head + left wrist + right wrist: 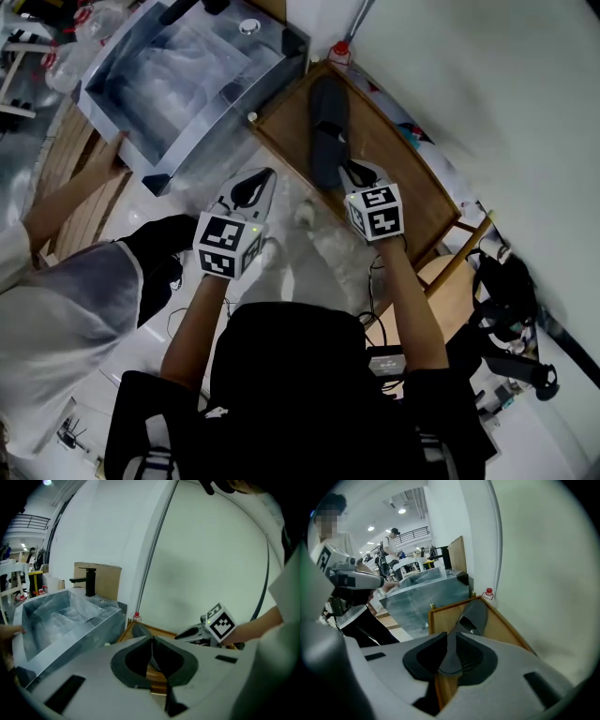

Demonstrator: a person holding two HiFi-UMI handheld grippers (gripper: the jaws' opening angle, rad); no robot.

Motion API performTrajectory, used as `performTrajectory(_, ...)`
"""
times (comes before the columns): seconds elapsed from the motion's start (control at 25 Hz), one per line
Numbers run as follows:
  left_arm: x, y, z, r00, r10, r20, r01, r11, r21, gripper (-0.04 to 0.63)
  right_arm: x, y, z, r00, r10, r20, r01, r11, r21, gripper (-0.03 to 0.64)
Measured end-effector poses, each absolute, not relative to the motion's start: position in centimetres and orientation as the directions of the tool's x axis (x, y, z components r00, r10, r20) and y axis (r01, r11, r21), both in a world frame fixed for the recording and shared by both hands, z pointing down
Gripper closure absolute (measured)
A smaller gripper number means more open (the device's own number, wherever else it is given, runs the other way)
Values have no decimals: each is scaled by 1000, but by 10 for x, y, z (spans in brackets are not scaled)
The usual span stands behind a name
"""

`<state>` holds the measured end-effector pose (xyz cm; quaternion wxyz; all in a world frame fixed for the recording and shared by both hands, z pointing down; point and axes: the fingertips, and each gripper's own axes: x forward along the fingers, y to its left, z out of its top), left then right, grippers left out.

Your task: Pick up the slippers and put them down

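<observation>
Evidently, the right gripper (449, 641) was clamped on the heel of the dark grey slipper (328, 122) lying on the rimmed wooden table (405, 161), while the left gripper (151, 644) hung beside that table, jaws together and empty.

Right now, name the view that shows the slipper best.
Head view: nearly the whole slipper shows from above on the wooden tray. Right gripper view foreshortens it, heel in the right tool; left gripper view catches only a sliver.

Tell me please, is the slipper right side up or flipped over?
Right side up: in the right gripper view the slipper lies on the wooden tray with its foot opening facing upward.
</observation>
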<state>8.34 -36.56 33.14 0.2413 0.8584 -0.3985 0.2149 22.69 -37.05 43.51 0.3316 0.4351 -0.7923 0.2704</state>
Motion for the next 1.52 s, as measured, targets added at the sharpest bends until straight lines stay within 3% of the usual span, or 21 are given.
performTrajectory(0.56, 68, -368, 365, 542, -578, 610, -825, -503, 256, 583, 231, -400, 501, -382, -417, 825, -895, 391, -217, 432)
performTrajectory(0.92, 63, -369, 380, 533, -569, 626, -833, -481, 271, 583, 224, -406, 528, -380, -381, 843, -902, 354, -246, 411)
performTrajectory(1.08, 60, -372, 383, 528, -573, 626, -838, -471, 276, 583, 224, -411, 536, -359, -376, 854, -909, 348, -229, 424)
performTrajectory(1.52, 46, -373, 389, 502, -582, 640, -853, -455, 256, 583, 232, -416, 533, -290, -391, 874, -932, 324, -164, 585)
